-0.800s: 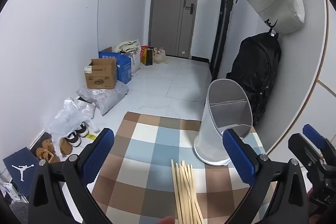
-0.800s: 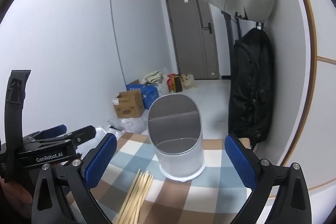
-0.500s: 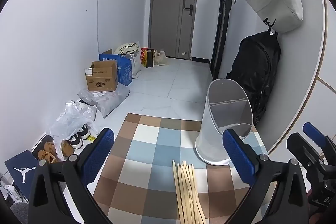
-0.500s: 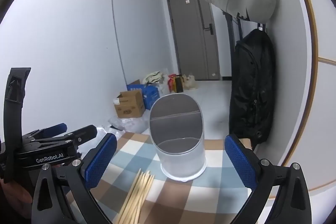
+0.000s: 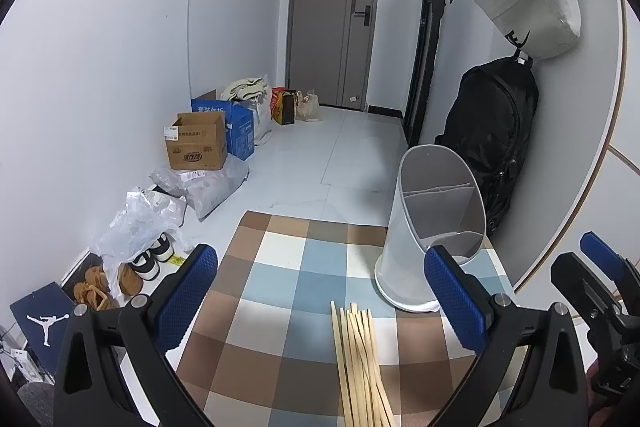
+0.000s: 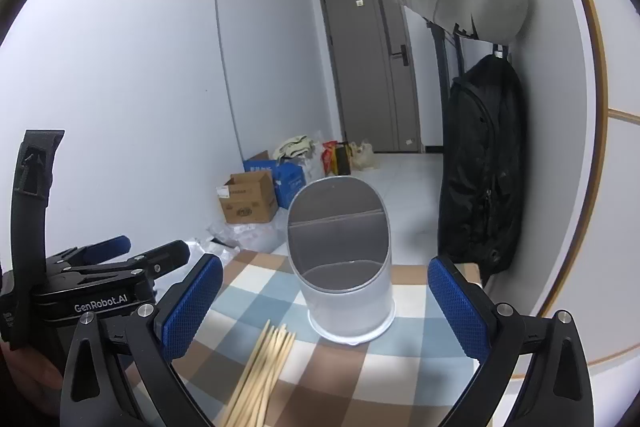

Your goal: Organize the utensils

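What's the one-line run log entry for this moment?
left gripper: jaws open, empty | right gripper: jaws open, empty | chopsticks: bundled on checked cloth | holder: upright, empty

1. my left gripper has black angular fingers tipped with blue dimpled pads.
2. silver screws at each finger joint.
3. white "genrobot.ai" lettering marks its black housing.

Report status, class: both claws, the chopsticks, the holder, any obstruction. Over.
Left claw open, empty. Right claw open, empty. Chopsticks bundled flat on checked cloth; white holder upright, empty. Nothing between them.
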The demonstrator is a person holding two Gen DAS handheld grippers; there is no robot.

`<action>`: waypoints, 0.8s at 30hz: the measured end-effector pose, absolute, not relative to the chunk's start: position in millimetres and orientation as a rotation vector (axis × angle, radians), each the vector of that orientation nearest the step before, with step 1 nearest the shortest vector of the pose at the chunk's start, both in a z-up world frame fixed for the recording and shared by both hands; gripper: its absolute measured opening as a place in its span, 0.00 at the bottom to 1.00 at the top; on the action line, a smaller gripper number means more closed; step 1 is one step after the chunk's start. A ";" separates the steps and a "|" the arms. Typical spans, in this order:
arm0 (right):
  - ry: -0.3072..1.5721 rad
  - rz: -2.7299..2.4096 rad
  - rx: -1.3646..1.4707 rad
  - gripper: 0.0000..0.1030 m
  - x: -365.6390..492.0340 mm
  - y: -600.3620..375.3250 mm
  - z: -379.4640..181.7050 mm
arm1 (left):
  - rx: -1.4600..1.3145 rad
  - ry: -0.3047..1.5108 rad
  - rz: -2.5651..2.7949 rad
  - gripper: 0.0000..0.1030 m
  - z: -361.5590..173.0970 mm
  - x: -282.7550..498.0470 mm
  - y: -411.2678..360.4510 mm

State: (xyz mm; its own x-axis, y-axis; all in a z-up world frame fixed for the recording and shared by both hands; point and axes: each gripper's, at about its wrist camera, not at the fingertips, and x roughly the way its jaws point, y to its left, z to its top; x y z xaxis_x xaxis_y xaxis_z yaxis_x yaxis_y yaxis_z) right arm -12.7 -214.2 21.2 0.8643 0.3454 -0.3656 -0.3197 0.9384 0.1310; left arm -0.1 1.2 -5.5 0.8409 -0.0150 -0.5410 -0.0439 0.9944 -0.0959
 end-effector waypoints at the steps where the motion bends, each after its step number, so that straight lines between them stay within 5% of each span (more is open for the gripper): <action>1: 0.395 0.348 0.067 1.00 -13.0 -213.9 21.2 | -0.108 0.576 0.016 0.98 -6.0 0.5 1.6; 24: 0.366 0.351 0.021 1.00 -19.8 -206.4 25.4 | -0.106 0.582 0.024 0.98 -8.1 1.6 0.7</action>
